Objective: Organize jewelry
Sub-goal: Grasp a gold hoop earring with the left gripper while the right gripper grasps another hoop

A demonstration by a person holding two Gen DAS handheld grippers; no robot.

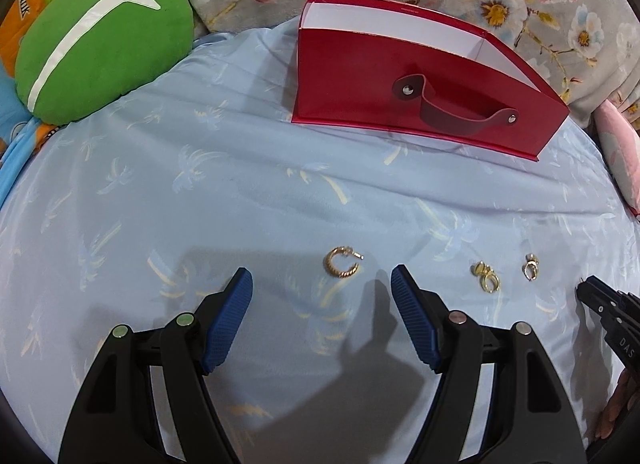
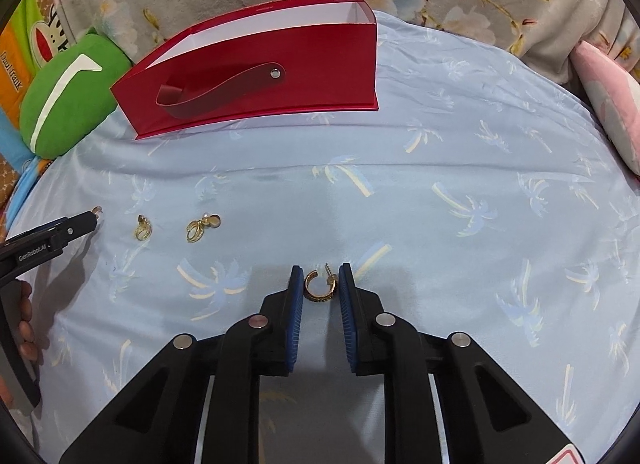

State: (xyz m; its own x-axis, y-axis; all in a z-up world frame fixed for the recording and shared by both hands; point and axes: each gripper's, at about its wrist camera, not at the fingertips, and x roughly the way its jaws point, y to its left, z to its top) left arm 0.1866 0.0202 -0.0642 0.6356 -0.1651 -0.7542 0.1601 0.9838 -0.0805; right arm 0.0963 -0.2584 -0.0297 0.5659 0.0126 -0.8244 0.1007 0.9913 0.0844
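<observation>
Each tool [image 2: 319, 284] is black plastic with ribbed blue pads [image 1: 412, 324] and silver rivets.

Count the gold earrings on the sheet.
4. One hoop lies ahead of the left gripper, two small ones sit between the grippers, another hoop lies between the pads of the right gripper. The red box's inside is hidden.

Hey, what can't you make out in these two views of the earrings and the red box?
- Red box interior: both views, hidden by its front wall.
- Small gold earrings: both views, too small for detail.
- Right gripper: pad contact with the hoop earring unclear.
</observation>
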